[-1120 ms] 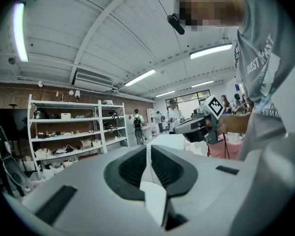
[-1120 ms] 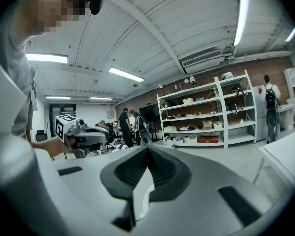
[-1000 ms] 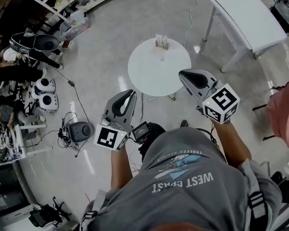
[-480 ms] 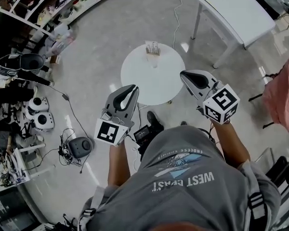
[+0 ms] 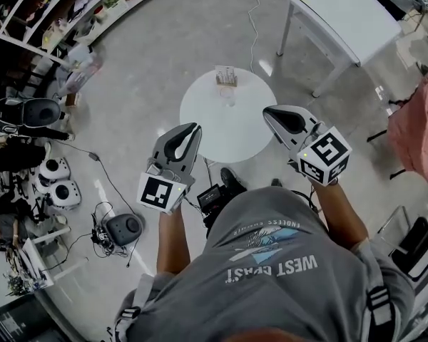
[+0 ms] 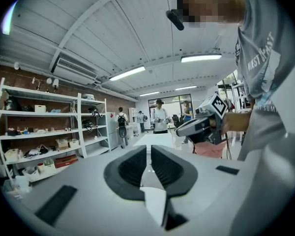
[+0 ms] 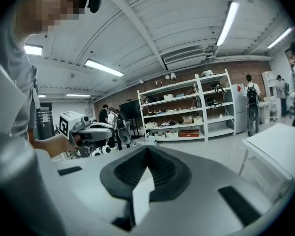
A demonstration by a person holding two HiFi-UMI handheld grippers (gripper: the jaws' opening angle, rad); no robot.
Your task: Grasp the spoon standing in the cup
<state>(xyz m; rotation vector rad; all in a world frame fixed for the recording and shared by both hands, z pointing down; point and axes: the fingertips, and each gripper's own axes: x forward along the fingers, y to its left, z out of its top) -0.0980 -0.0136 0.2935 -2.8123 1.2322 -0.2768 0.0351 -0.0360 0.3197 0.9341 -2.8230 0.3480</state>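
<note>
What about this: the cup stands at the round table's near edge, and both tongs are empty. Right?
Not quite. The head view shows the cup at the round table's far edge; the left tongs and right tongs are empty.

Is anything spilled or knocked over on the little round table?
No, nothing stands out. The cup stands near the far edge of the round table, and the white top shows no spill or mess.
</note>
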